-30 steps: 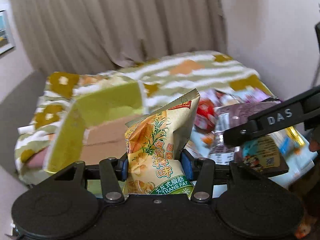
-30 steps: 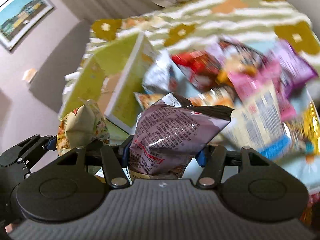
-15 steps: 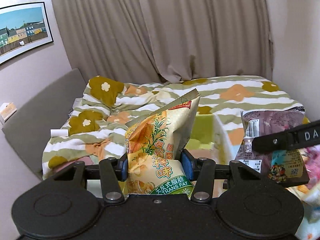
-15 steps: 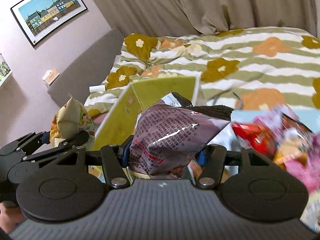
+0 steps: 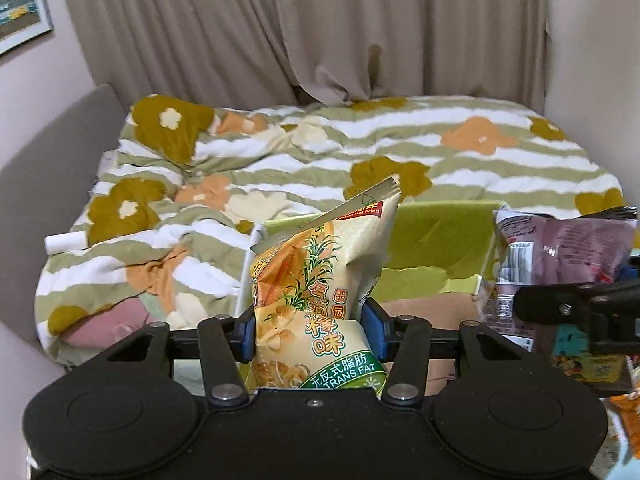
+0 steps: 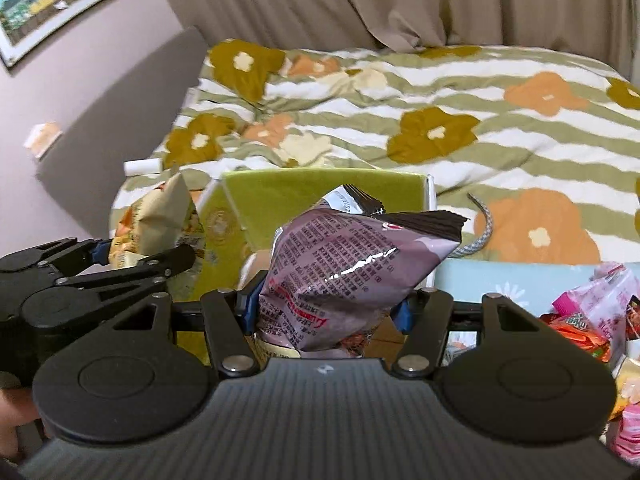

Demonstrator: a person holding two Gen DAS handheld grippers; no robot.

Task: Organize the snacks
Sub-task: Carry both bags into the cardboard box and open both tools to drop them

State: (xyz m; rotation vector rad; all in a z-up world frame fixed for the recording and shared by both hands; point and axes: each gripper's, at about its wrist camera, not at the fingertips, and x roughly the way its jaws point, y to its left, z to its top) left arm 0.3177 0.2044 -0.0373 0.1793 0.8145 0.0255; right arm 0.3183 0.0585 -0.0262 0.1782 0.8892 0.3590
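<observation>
My left gripper is shut on a yellow snack bag with green print, held upright over the open green cardboard box. My right gripper is shut on a purple snack bag, held above the same box. The purple bag also shows at the right of the left wrist view, and the yellow bag at the left of the right wrist view. The box's brown floor shows behind the bags.
The box stands on a bed with a striped flower quilt. A pile of loose snack packets lies at the right on a light blue cloth. A grey cord lies by the box. Curtains and a grey headboard are behind.
Both grippers have swung left from the snack pile to the green box, each still holding its bag. The box now sits straight in front of both.
</observation>
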